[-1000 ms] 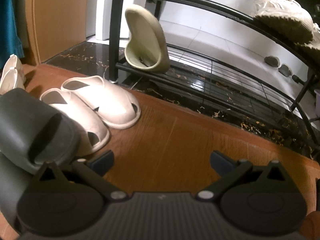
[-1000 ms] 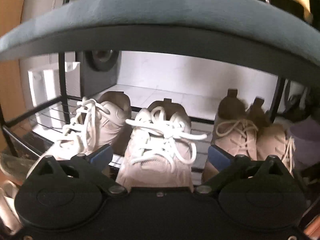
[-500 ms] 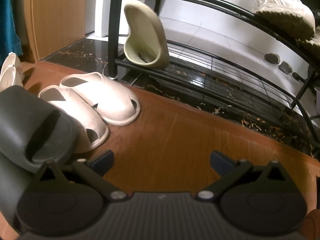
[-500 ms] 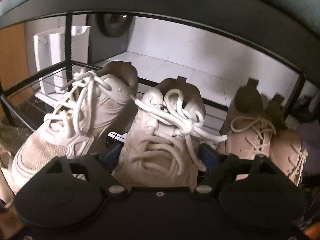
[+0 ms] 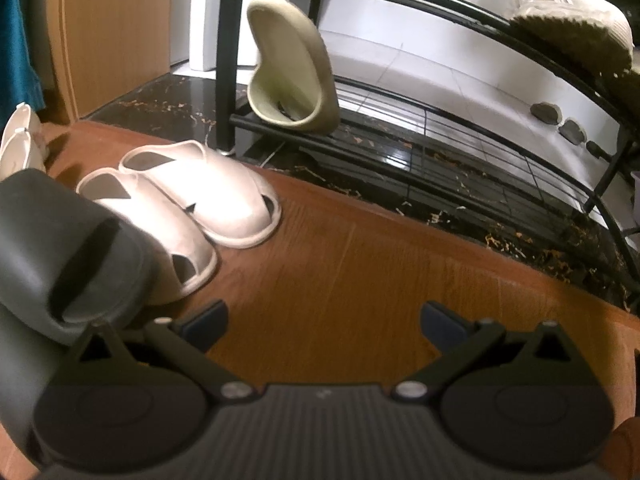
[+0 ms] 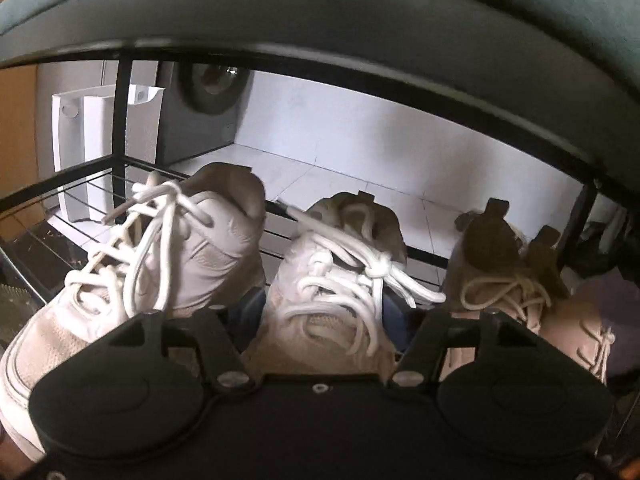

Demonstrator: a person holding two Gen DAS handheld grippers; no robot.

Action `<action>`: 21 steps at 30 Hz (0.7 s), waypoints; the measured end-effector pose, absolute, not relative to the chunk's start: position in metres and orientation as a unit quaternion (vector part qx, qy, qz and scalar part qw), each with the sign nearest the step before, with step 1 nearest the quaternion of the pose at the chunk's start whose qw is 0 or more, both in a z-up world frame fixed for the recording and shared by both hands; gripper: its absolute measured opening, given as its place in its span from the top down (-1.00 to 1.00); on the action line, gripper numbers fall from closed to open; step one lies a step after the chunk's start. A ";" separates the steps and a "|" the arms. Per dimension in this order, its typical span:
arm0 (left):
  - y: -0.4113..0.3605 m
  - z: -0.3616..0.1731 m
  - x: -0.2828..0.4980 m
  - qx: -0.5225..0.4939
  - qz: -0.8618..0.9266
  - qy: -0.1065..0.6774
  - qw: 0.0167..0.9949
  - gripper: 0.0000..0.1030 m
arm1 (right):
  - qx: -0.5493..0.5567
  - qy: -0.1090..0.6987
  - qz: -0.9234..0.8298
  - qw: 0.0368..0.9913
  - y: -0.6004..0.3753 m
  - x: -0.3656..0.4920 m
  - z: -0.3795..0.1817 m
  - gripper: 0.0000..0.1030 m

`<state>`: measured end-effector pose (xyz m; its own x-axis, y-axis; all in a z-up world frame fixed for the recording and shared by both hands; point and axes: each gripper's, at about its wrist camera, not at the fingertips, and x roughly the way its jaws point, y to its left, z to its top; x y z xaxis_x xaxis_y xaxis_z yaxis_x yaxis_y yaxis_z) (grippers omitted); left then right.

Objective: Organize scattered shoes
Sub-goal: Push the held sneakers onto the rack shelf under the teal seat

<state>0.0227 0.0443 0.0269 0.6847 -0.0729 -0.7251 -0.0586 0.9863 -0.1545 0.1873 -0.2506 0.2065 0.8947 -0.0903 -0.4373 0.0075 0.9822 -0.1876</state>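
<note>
In the right wrist view my right gripper (image 6: pixel 322 316) straddles the middle white sneaker (image 6: pixel 336 280) on the black rack's wire shelf (image 6: pixel 80 196). Its jaws are closing, and the blue pads sit against the sneaker's two sides. The matching white sneaker (image 6: pixel 160 264) stands just left of it. In the left wrist view my left gripper (image 5: pixel 324 320) hangs open over the wooden floor (image 5: pixel 360 272) with nothing between its fingers. A pair of white slippers (image 5: pixel 192 200) and a dark grey slide (image 5: pixel 60 248) lie to its left.
A beige slide (image 5: pixel 288 72) leans upright on the rack's bottom shelf. A white sneaker (image 5: pixel 572 12) pokes over the upper shelf. A beige laced pair (image 6: pixel 500 280) stands at the right of the shelf. The padded top (image 6: pixel 320 20) hangs low overhead. More white shoes (image 5: pixel 20 140) lie far left.
My right gripper moved in under the rack's top toward the middle sneaker, and its jaws narrowed from wide open until they reached the shoe's sides. The left gripper stayed put.
</note>
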 end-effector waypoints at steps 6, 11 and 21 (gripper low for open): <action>0.045 0.028 0.022 -0.085 -0.003 0.396 0.914 -0.99 | -0.081 0.248 -0.021 0.965 -0.257 0.187 0.212 -0.38; 0.044 0.028 0.022 -0.083 -0.004 0.395 0.915 -0.99 | -0.056 0.265 -0.020 0.962 -0.261 0.199 0.215 -0.53; 0.045 0.028 0.022 -0.083 -0.003 0.394 0.915 -0.99 | -0.054 0.212 -0.023 0.976 -0.262 0.184 0.208 -0.10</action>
